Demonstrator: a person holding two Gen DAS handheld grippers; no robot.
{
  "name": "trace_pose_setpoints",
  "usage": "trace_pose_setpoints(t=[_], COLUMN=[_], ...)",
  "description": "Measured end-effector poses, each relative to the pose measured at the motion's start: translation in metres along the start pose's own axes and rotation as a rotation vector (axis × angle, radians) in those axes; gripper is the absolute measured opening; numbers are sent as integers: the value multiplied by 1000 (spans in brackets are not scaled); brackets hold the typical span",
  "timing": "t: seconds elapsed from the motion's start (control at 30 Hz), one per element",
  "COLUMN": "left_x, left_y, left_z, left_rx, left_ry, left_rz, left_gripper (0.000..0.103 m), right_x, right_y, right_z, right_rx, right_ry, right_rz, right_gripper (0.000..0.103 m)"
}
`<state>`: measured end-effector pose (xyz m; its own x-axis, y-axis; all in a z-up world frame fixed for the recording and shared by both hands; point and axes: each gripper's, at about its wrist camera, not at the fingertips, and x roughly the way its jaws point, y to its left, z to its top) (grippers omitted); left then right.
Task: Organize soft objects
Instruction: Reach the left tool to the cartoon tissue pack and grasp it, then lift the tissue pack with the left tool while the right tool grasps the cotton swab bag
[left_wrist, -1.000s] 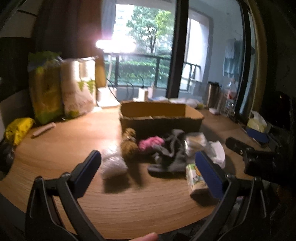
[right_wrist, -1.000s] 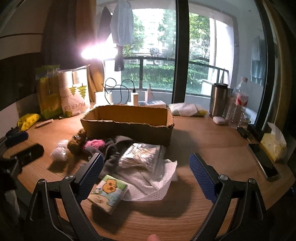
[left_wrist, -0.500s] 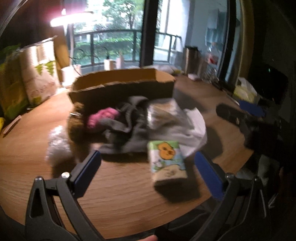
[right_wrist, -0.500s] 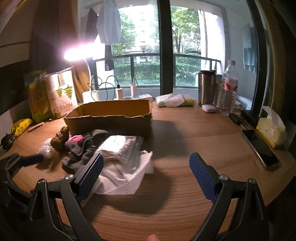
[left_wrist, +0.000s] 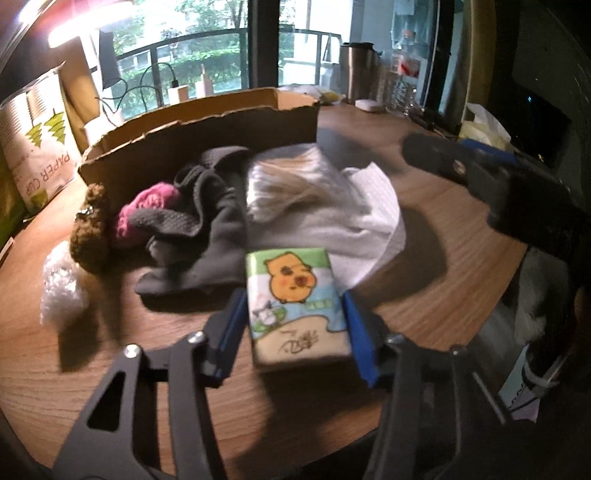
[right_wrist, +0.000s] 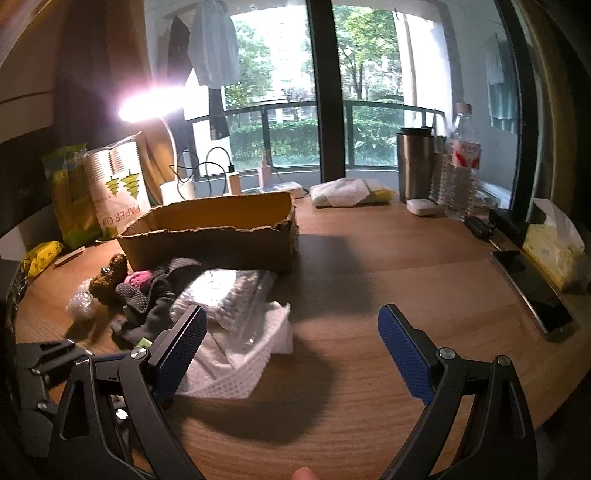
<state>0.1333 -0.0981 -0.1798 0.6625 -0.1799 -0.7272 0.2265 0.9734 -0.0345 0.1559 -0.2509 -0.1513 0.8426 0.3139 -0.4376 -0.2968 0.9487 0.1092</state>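
My left gripper (left_wrist: 295, 325) is shut on a tissue pack (left_wrist: 295, 295) with a cartoon animal print, at the near edge of a pile of soft things. The pile holds a dark grey cloth (left_wrist: 199, 236), a pink item (left_wrist: 147, 206), a brown plush (left_wrist: 90, 229), a plastic bag of cotton swabs (left_wrist: 291, 181), a white towel (left_wrist: 369, 229) and a white plastic wad (left_wrist: 59, 291). An open cardboard box (left_wrist: 207, 133) stands behind the pile. My right gripper (right_wrist: 291, 354) is open and empty above the table, right of the towel (right_wrist: 236, 365) and bag (right_wrist: 221, 299).
A paper-cup bag (right_wrist: 118, 184) and green packs (right_wrist: 70, 195) stand at the back left. A steel tumbler (right_wrist: 413, 170), a water bottle (right_wrist: 461, 170), a phone (right_wrist: 532, 291) and a tissue box (right_wrist: 554, 243) are on the right. The table edge is close in front.
My left gripper has moved in and closed its fingers on the tissue pack. My right gripper has swung right, away from the pile, and stayed open.
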Motion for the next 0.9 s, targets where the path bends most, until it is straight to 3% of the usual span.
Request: trace_pose_setpoints(t=[0.23, 0.57, 0.9], left_x=[-13, -38, -41], left_y=[13, 60, 97], left_z=[0, 7, 14], left_rx=[-10, -97, -157], left_ry=[-48, -157, -231], left_rz=[-23, -3, 20], left_gripper=[48, 48, 48], right_x=[21, 54, 98], right_y=[17, 39, 46], right_z=[13, 30, 33], right_rx=[-28, -74, -80], right_ry=[19, 70, 192], right_rz=[45, 48, 35], right_gripper=[96, 96, 96])
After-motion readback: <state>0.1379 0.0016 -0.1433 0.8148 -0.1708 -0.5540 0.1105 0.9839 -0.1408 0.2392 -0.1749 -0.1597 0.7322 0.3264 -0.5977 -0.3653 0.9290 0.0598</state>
